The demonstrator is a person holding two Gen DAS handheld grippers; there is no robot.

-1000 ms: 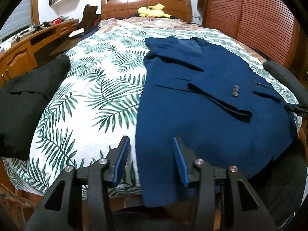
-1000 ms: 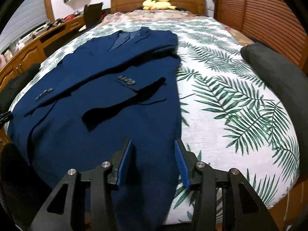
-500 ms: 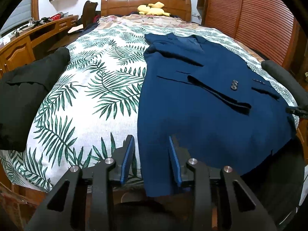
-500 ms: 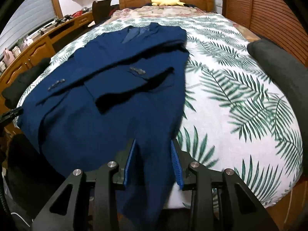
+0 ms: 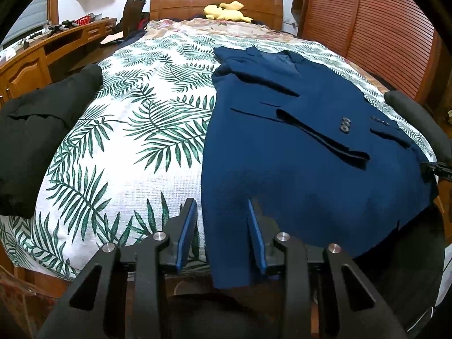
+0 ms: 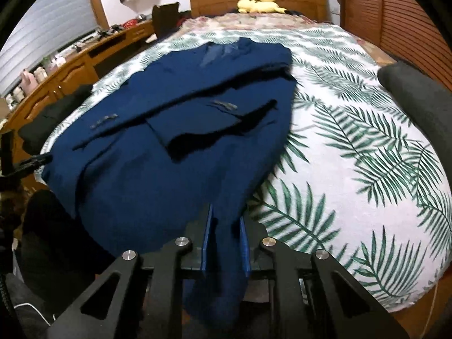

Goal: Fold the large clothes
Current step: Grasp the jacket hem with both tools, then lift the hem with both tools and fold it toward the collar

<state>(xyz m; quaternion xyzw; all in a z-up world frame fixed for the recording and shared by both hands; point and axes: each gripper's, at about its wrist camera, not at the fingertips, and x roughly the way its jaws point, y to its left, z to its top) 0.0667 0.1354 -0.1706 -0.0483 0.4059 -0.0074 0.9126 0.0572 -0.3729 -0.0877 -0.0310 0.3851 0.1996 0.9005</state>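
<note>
A navy blue suit jacket (image 5: 296,147) lies flat on the leaf-print bedspread (image 5: 147,130), collar toward the headboard, one sleeve folded across its front, hem hanging over the foot of the bed. My left gripper (image 5: 221,217) is open, its blue pads straddling the jacket's left hem corner. In the right wrist view the jacket (image 6: 175,141) fills the left half of the bed. My right gripper (image 6: 225,226) has its jaws narrowed around the other hem corner, with cloth between the pads.
A black folded garment (image 5: 36,130) lies on the bed's left edge. A dark grey cushion (image 6: 421,104) lies on the right edge. A yellow plush toy (image 5: 224,11) sits by the wooden headboard. A wooden desk (image 5: 42,53) runs along the left wall.
Both grippers moved lower toward the jacket's hem at the foot of the bed. The right jaws narrowed onto the hem corner; the left jaws closed slightly but stay apart.
</note>
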